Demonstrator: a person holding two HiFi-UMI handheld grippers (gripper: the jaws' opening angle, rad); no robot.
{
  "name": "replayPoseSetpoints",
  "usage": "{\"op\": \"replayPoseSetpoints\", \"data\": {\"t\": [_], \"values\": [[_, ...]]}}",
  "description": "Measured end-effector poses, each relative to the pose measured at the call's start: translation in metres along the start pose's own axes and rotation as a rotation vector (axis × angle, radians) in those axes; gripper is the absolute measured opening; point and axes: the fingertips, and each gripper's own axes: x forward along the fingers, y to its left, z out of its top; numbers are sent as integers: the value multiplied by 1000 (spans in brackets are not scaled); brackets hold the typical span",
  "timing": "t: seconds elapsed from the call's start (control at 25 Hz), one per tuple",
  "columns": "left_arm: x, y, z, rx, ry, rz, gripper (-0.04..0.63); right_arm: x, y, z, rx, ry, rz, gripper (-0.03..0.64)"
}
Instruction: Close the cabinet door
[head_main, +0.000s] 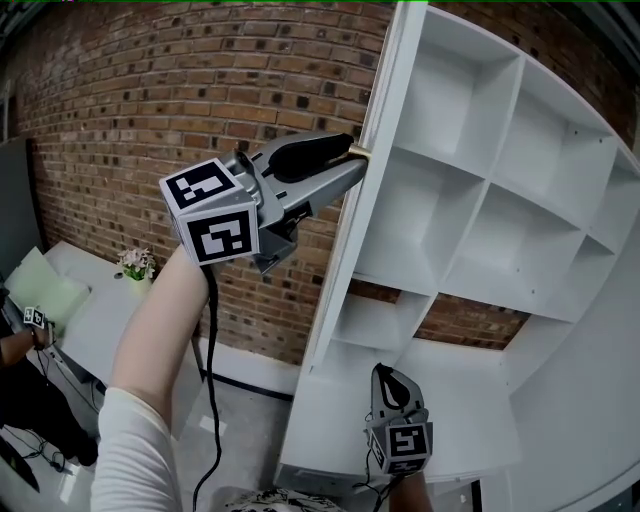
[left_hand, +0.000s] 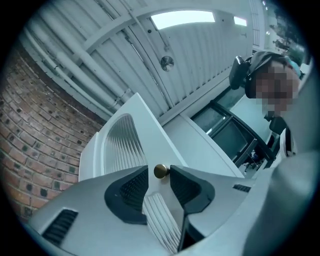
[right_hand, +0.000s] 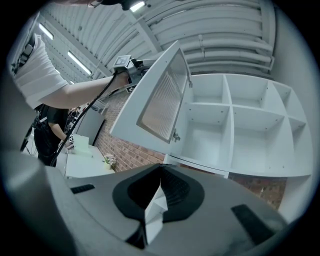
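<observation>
The white cabinet door (head_main: 352, 250) stands swung out, edge-on in the head view, with a ribbed glass panel (right_hand: 161, 100). Its small brass knob (head_main: 358, 151) sits between the fingers of my left gripper (head_main: 356, 162), raised high on my left arm. In the left gripper view the knob (left_hand: 160, 171) lies in the gap close to the right pad (left_hand: 186, 186), and the jaws stand wide, so the gripper is open. The open white cabinet (head_main: 480, 200) shows bare shelves. My right gripper (head_main: 386, 374) hangs low in front of the cabinet, shut and holding nothing.
A brick wall (head_main: 150, 110) runs behind the cabinet. To the left is a white table (head_main: 100, 310) with a small flower pot (head_main: 135, 265) and a green pad (head_main: 40, 285). Another person (head_main: 15, 350) stands at the far left. A black cable (head_main: 210, 380) hangs from my left gripper.
</observation>
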Motion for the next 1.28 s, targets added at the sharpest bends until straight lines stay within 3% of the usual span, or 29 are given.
{"op": "replayPoseSetpoints", "data": {"t": [0.08,0.36,0.56,0.84,1.28], "values": [[6,-8,-1,35,17,-27,120,1,-1,-4,6,6,6,8],[33,-28,-8,122,38,-39,109,-4,-20,-14,2,17,3,8],[57,-40,-16,128,36,-54,101,-9,-45,-29,13,30,-8,8],[100,-56,-31,187,47,-28,98,-17,-92,-43,91,22,-11,8],[165,-64,-64,330,145,60,94,-9,-161,-56,76,-29,38,8]]}}
